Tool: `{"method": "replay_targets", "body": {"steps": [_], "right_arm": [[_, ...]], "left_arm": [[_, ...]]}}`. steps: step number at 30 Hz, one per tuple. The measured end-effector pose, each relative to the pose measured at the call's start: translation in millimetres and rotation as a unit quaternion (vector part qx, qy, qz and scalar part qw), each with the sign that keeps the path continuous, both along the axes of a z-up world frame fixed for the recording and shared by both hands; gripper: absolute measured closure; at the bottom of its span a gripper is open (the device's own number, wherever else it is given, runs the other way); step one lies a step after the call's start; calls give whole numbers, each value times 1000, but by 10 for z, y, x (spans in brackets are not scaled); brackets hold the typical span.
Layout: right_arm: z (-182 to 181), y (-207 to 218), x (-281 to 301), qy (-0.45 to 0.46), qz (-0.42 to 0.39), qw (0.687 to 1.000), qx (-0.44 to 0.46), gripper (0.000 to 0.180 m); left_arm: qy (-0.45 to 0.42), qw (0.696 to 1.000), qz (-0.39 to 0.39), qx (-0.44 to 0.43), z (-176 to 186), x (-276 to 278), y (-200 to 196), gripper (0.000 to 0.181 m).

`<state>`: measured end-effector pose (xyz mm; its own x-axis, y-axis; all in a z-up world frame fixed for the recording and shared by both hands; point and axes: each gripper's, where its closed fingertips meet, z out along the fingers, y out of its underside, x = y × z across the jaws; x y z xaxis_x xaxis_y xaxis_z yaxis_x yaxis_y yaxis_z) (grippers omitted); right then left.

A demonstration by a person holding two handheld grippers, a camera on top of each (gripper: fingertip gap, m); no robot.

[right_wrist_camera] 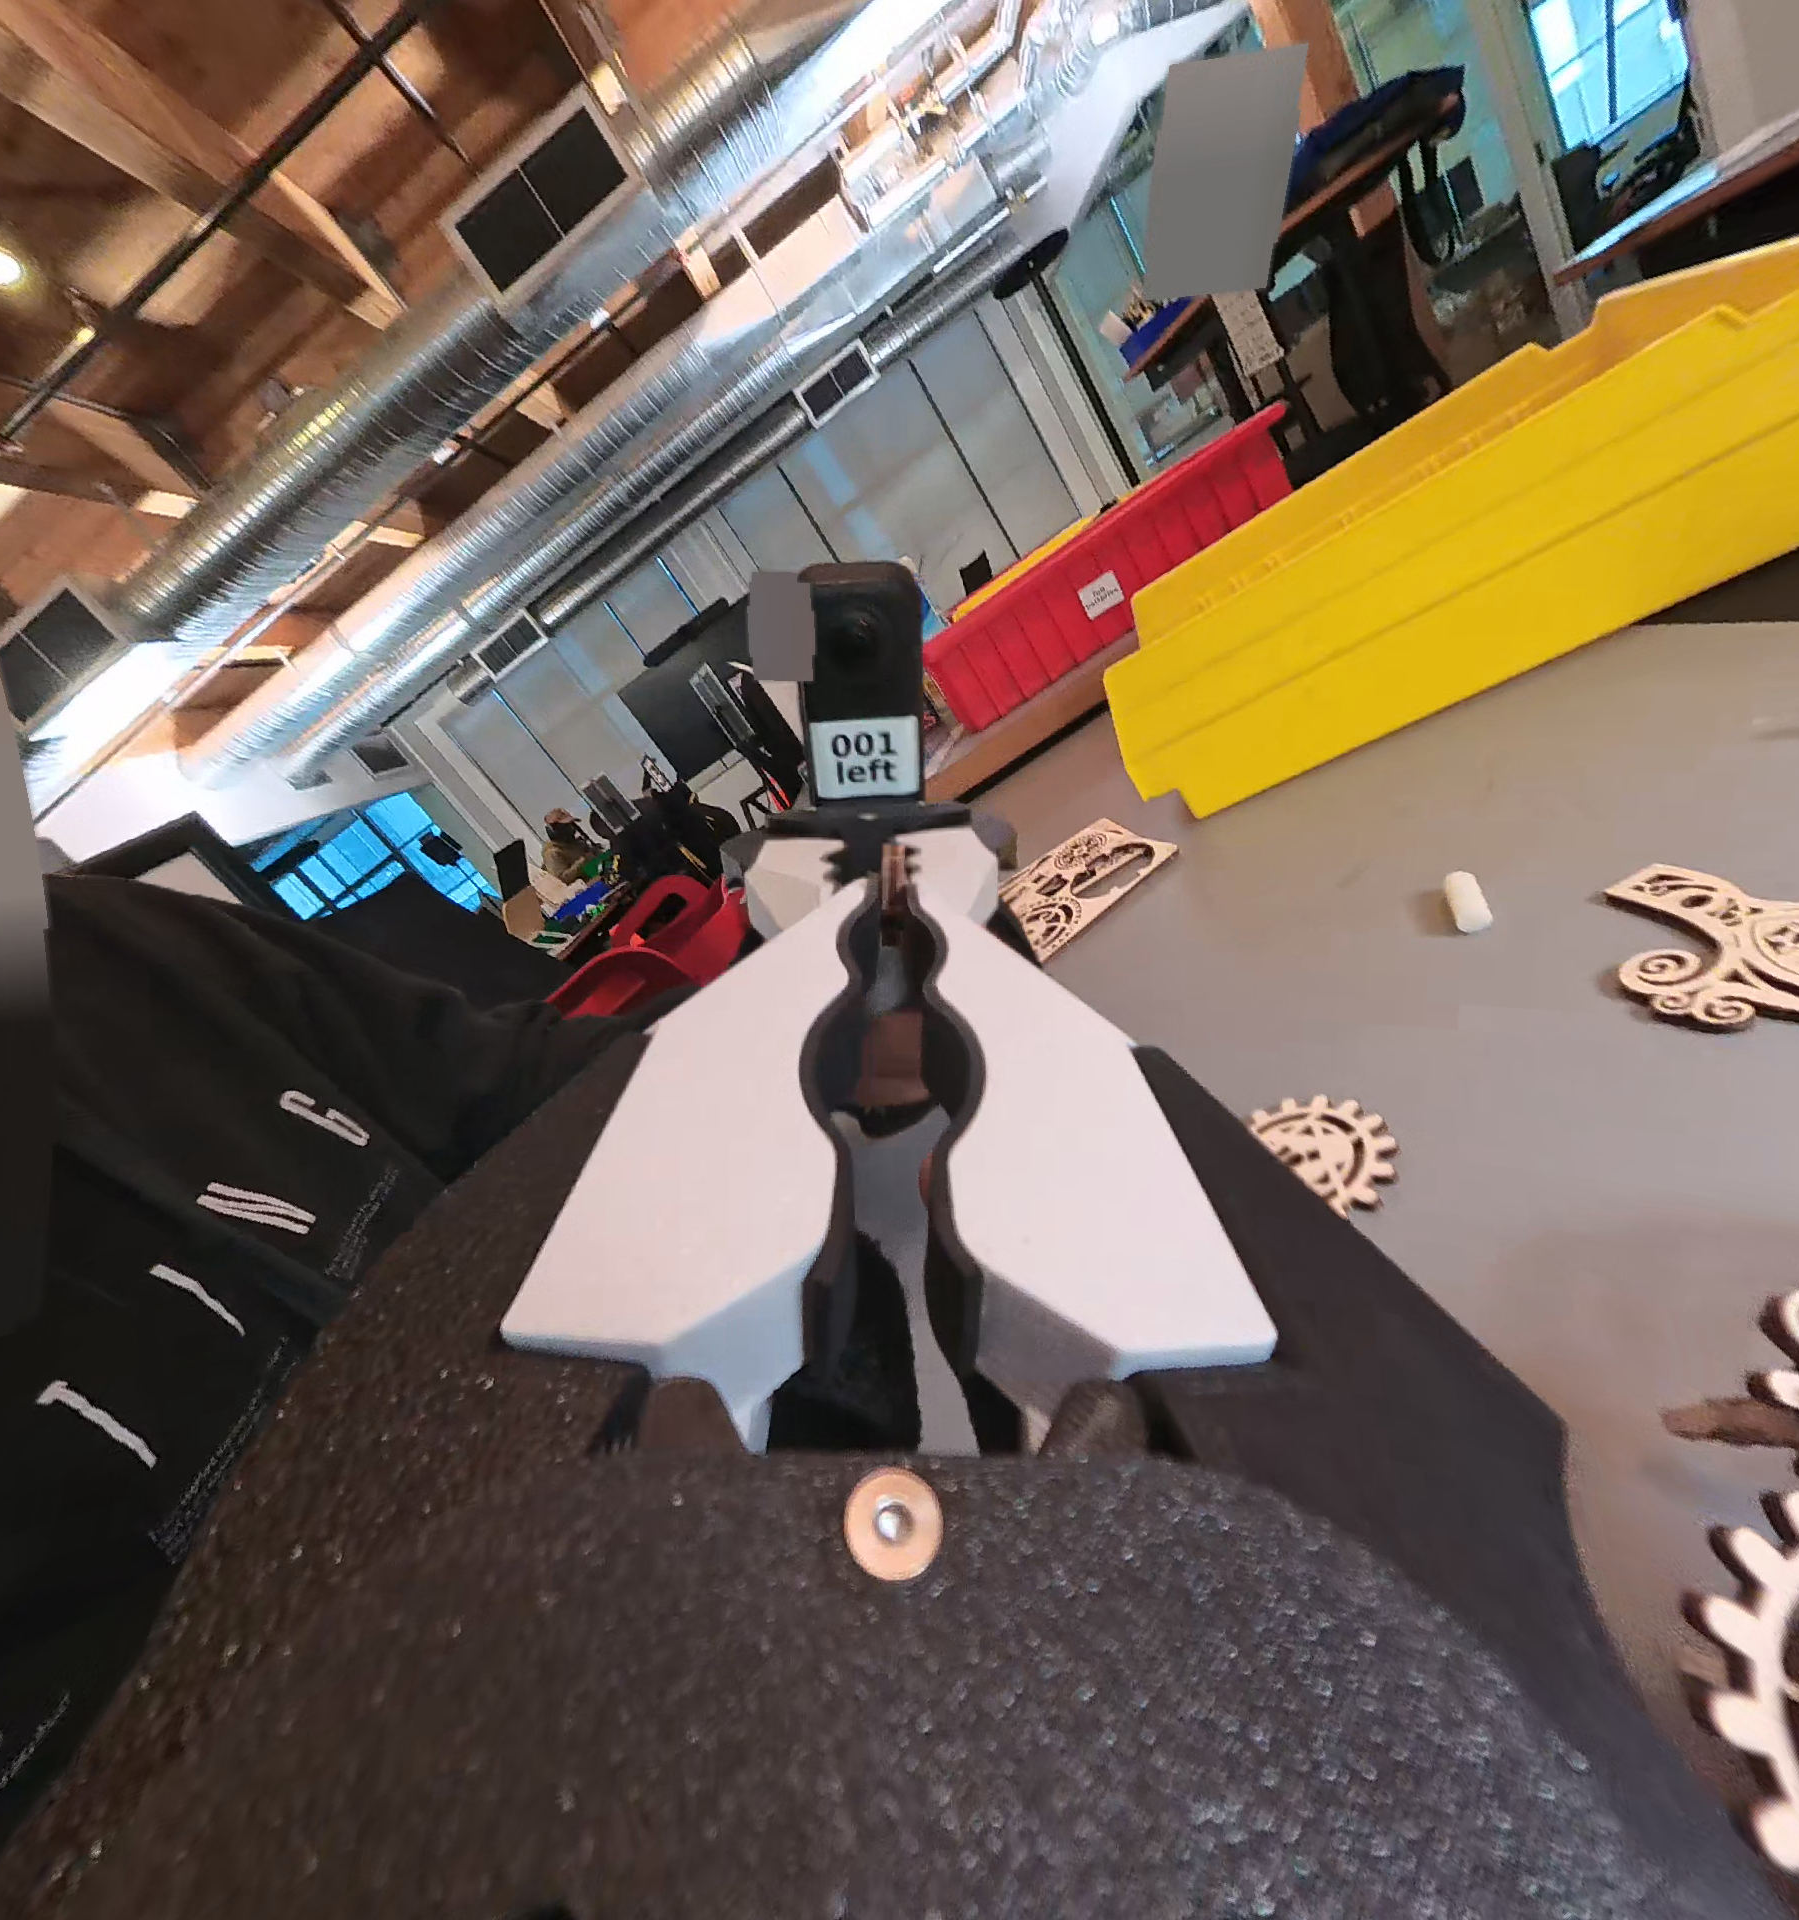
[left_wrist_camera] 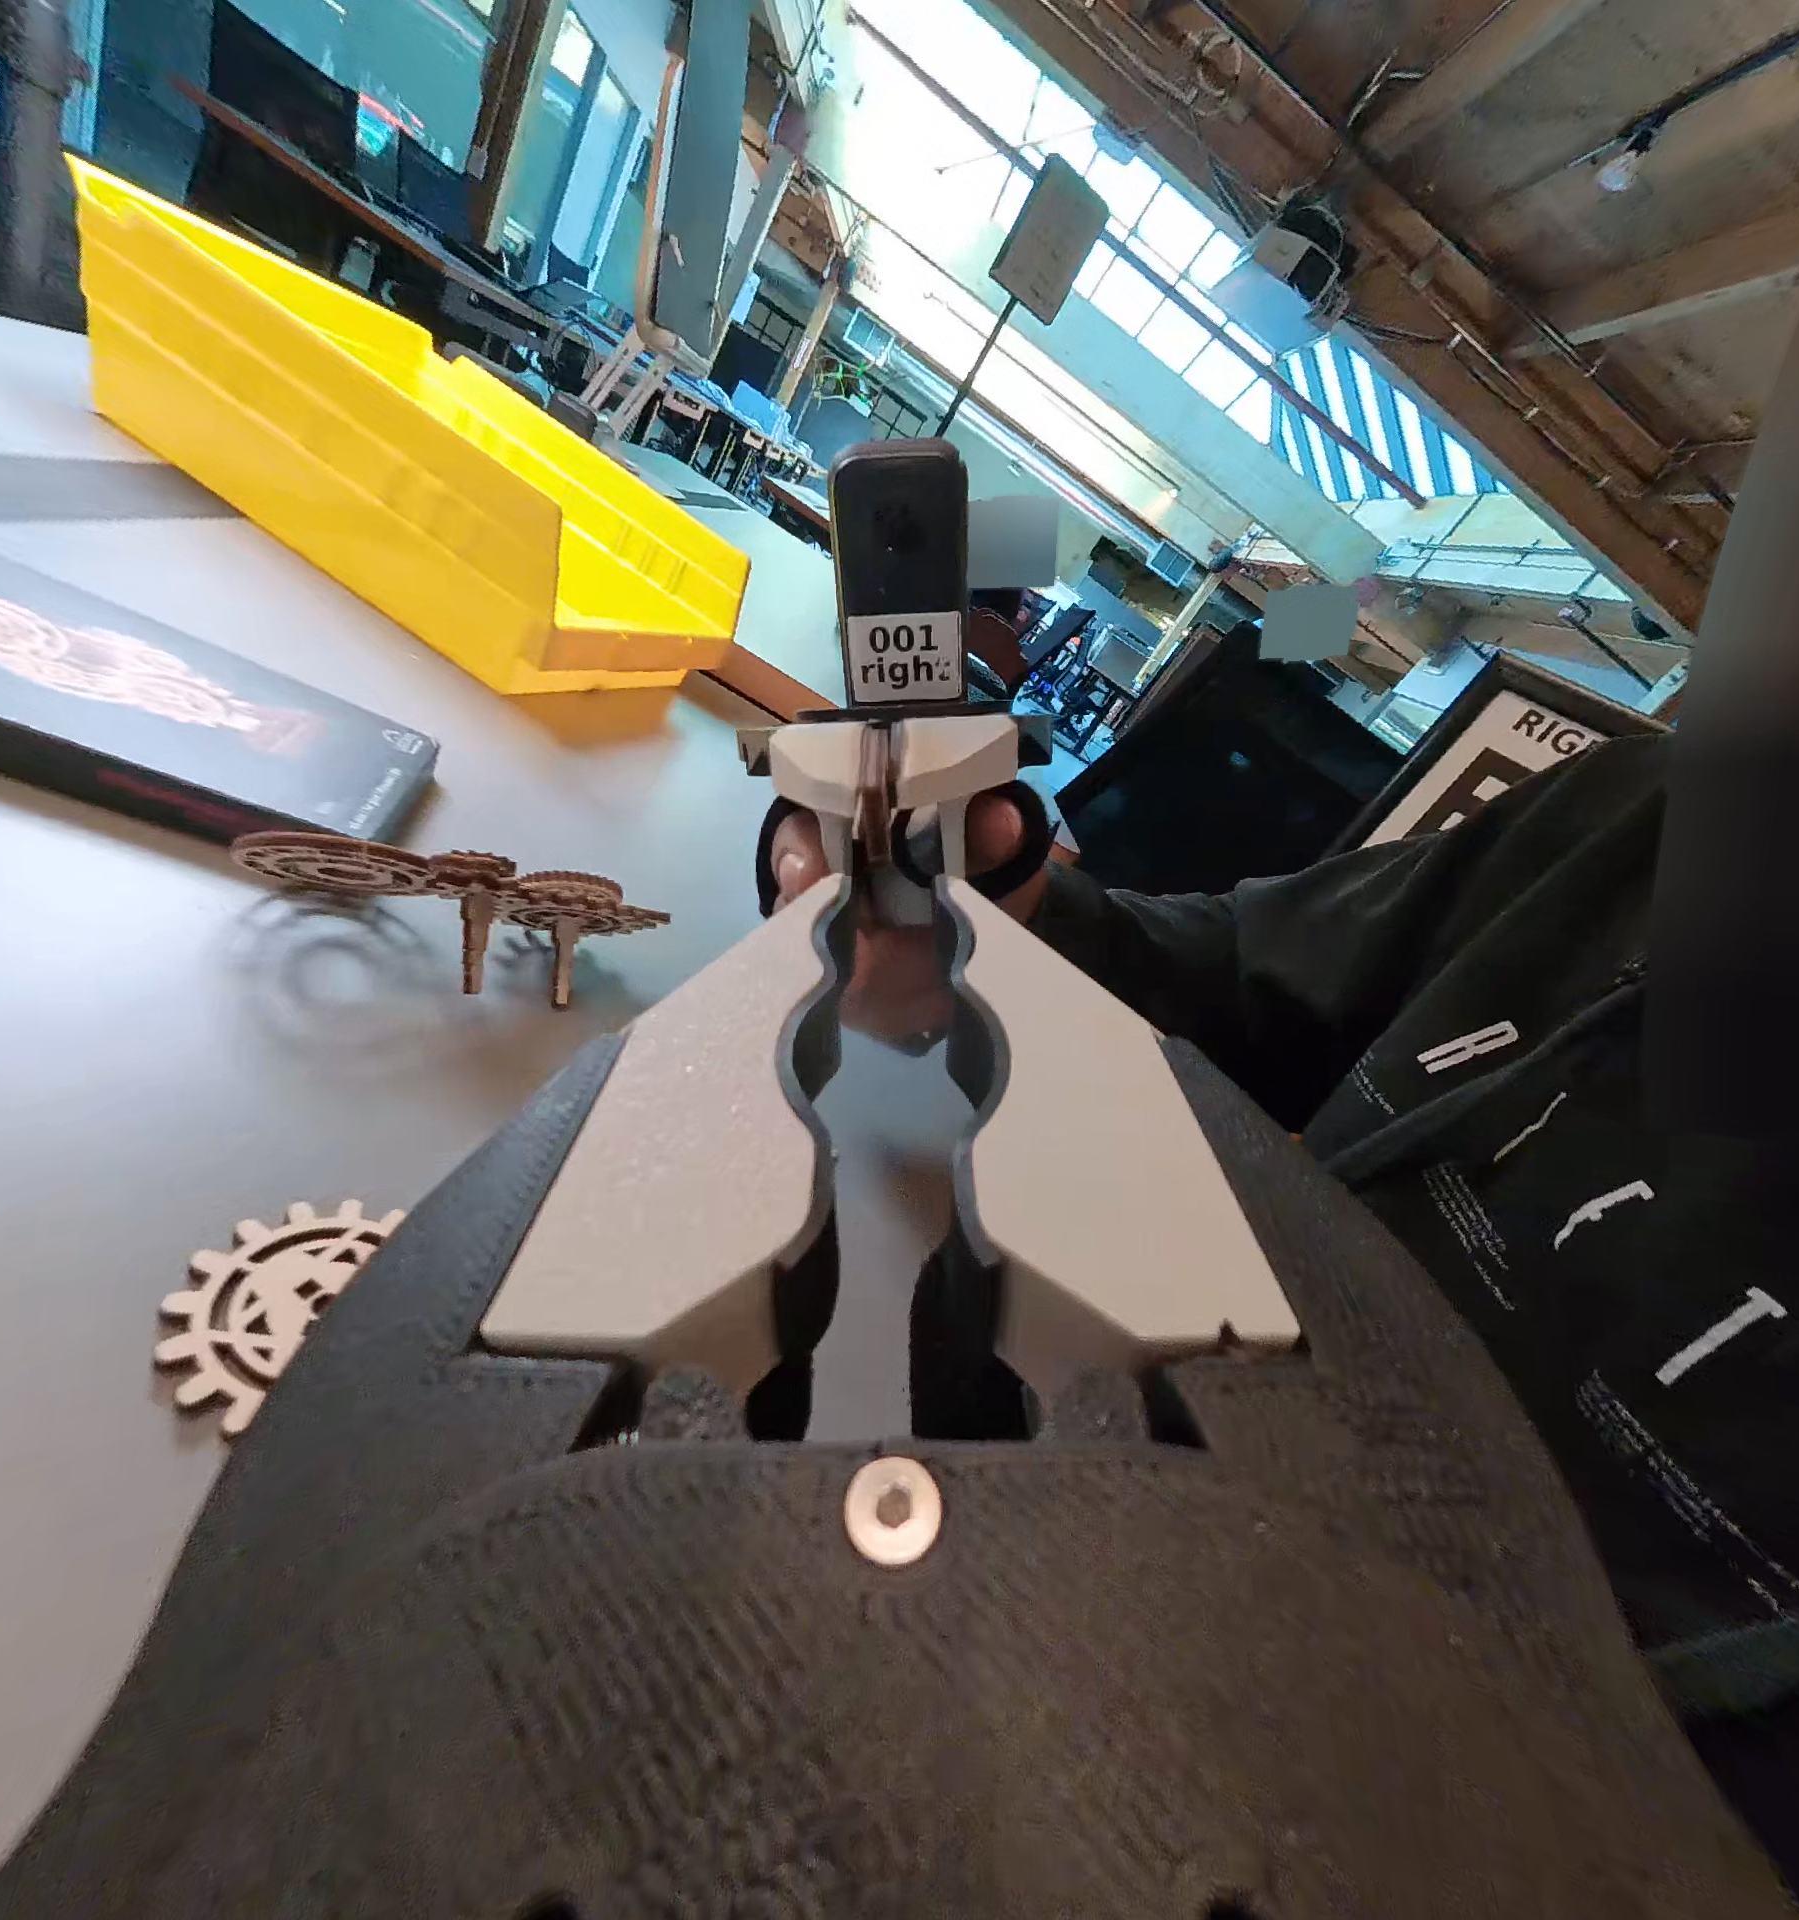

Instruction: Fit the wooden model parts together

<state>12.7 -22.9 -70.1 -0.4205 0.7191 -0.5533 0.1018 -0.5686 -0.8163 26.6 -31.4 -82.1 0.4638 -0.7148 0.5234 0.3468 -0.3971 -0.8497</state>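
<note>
The grey table [left_wrist_camera: 95, 1091] carries a yellow bin [left_wrist_camera: 375, 457], a dark box [left_wrist_camera: 147, 707], wooden gears [left_wrist_camera: 251, 1309] and fretwork pieces [right_wrist_camera: 1757, 956].

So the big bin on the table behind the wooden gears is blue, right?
Not blue. The left wrist view shows the bin is yellow. It does sit on the table, behind the wooden gears.

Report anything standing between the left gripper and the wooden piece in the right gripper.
Nothing visible. The left gripper faces the right gripper tip to tip, with the thin wooden piece directly ahead.
</note>
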Motion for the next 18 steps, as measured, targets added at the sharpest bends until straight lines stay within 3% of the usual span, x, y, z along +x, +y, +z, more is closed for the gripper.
{"method": "replay_targets", "body": {"steps": [6,18], "right_arm": [[2,-21,-27,9,-9,1000,14,179],[58,-22,-44,40,-33,998,26,179]], "left_arm": [[-14,1000,12,-3,11,-4,22,178],[-85,996,14,-22,85,-63,41,178]]}}
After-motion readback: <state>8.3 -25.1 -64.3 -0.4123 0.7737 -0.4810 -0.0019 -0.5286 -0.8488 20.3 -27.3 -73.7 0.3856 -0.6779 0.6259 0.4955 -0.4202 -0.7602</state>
